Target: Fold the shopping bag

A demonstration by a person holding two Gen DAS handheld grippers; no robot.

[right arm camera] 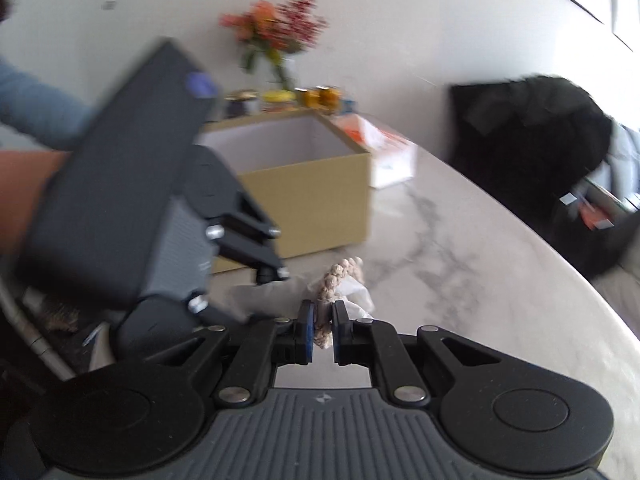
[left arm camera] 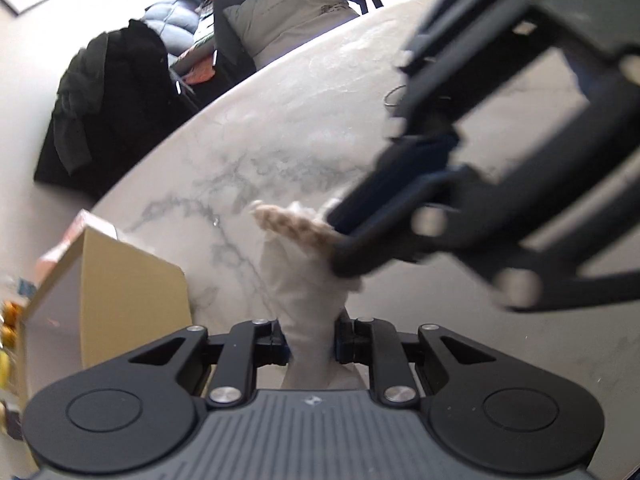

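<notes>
Shopping bag (left arm camera: 304, 292), pale and crumpled, hangs bunched between the two tools above the marble bench (left arm camera: 248, 152) and is not lying flat on it. The left tool (left arm camera: 310, 346) has its fingers drawn in on a gathered neck of the bag's fabric, which rises straight ahead of it. Just beyond and to the right of that grip, the right tool (left arm camera: 344, 244) comes in slantwise from above and pinches the braided rope handle (left arm camera: 292, 226). In the right wrist view that tool (right arm camera: 322, 330) is closed on the rope handle (right arm camera: 340, 280), whose loop sticks up ahead of its fingertips, with a tuft of the bag's fabric (right arm camera: 356, 294) beside it. The left tool (right arm camera: 276, 274) crosses in from that tool's left, its tips buried in the crumpled fabric.

As to progress: the bag is a loose wad held in the air, with no flat panel or clean crease showing, so no finished fold can be seen. Both frames are motion-blurred, and how much of the bag hangs below the grips is hidden. What is left, judging by this, is to get the fabric spread or laid in neat layers with the handle tucked in. Ahead and to the left of both tools stands an open cardboard box (right arm camera: 304, 184) on the bench.
</notes>
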